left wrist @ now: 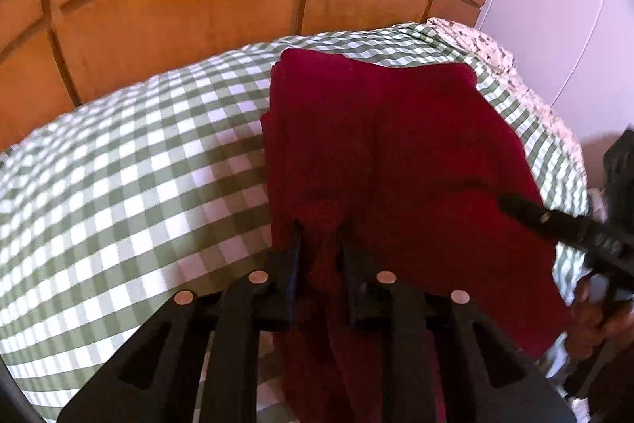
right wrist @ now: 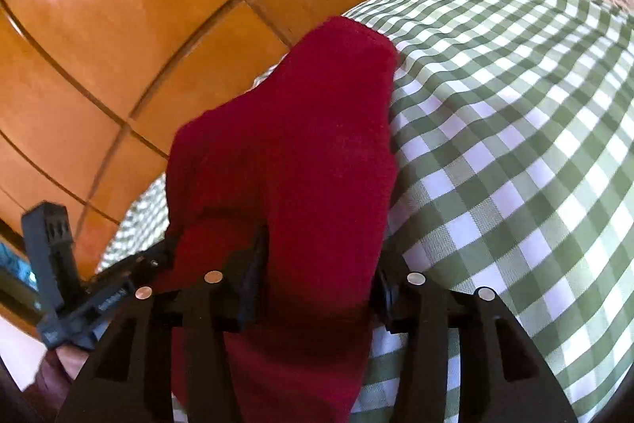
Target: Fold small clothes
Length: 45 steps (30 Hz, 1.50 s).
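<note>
Across the green-checked bedcover [left wrist: 130, 153], before orange wooden panelling [left wrist: 178, 6], lies a red garment [left wrist: 376, 145]. Left gripper [left wrist: 320, 244] pinches its near edge; right gripper [right wrist: 317, 264] grasps a wider bunch of it.

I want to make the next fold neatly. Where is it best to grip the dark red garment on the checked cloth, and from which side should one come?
Probably the near hem of the dark red garment, at its two near corners, coming from the near side. The far part lies flat on the green checked cloth, while the near edge hangs free. The left gripper and right gripper already have fabric between their fingers there.
</note>
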{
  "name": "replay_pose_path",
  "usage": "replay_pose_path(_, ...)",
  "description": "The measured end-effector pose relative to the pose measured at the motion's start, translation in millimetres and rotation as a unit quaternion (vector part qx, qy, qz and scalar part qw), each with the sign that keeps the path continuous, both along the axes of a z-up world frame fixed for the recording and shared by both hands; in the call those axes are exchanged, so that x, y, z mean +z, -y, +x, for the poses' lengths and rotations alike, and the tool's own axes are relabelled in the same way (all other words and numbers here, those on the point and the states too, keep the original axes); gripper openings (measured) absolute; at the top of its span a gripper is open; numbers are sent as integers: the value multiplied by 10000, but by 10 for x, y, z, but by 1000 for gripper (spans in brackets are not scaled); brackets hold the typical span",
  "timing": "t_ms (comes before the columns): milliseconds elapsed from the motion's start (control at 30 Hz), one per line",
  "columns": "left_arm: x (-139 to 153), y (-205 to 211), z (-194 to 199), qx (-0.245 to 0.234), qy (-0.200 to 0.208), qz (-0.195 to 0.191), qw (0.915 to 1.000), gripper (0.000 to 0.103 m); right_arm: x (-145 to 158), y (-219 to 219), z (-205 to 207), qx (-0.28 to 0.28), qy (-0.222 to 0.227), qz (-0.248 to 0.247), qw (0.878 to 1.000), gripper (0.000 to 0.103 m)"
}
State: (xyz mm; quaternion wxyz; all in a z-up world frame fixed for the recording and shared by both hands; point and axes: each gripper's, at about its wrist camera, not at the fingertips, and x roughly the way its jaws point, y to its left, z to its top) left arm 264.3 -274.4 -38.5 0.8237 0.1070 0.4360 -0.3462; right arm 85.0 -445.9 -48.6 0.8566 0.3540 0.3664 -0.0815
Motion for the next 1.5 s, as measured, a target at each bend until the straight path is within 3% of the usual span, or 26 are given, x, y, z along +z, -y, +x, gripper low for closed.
replay_pose_path(33, 12, 3, -23, 31, 36, 3, 10000, 19, 38, 33, 0, -29, -46, -91, 9999, 56)
replay_pose_path(100, 21, -77, -56, 120, 48, -34, 9999, 19, 234, -10, -5, -45, -153, -528, 9985, 56)
replay_pose_path(233, 9, -129, -120, 314, 65, -138, 9994, 19, 716, -50, -100, -117, 46, -1490, 9888, 56)
replay_pose_path(300, -10, -151, -125, 407, 79, -140, 9990, 20, 826, -104, -41, -44, 102, -1749, 9845, 49)
replay_pose_path(400, -40, -137, -173, 480, 206, -67, 9986, 22, 643, -213, 173, 200, -188, -1847, 9824, 45)
replay_pose_path(467, -59, -136, -175, 536, 213, -73, 9983, 24, 300, -291, 360, 276, -749, -2029, 9759, 45)
replay_pose_path(533, -47, -181, -143, 749, 53, -128, 9971, 36, 183, -395, 394, 110, -758, -2355, 9689, 45)
replay_pose_path(600, -16, -282, -106, 862, -244, -363, 9953, 43, 266, -393, 360, -23, -774, -2278, 9706, 45)
replay_pose_path(667, 22, -330, -123, 898, -139, -344, 9953, 49, 347, -378, 296, -104, -696, -2175, 9735, 45)
replay_pose_path(833, 124, -417, -246, 937, 63, -377, 9949, 49, 515, -483, 82, -341, -561, -2149, 9744, 52)
replay_pose_path(1033, 186, -501, -397, 1007, 321, -257, 9941, 49, 664, -814, -163, -287, -462, -2188, 9743, 52)
replay_pose_path(1167, 201, -575, -471, 1069, 338, -272, 9933, 49, 555, -961, -271, -128, -686, -2208, 9728, 52)
replay_pose_path(1300, 309, -639, -597, 1082, 603, -299, 9919, 51, 467, -1037, -355, -125, -855, -2230, 9710, 53)
replay_pose_path(1367, 379, -697, -664, 1147, 710, -355, 9902, 55, 501, -1049, -384, -186, -856, -2207, 9714, 68)
replay_pose_path(1500, 511, -817, -789, 1300, 917, -489, 9860, 68, 633, -1120, -434, -403, -747, -2326, 9689, 73)
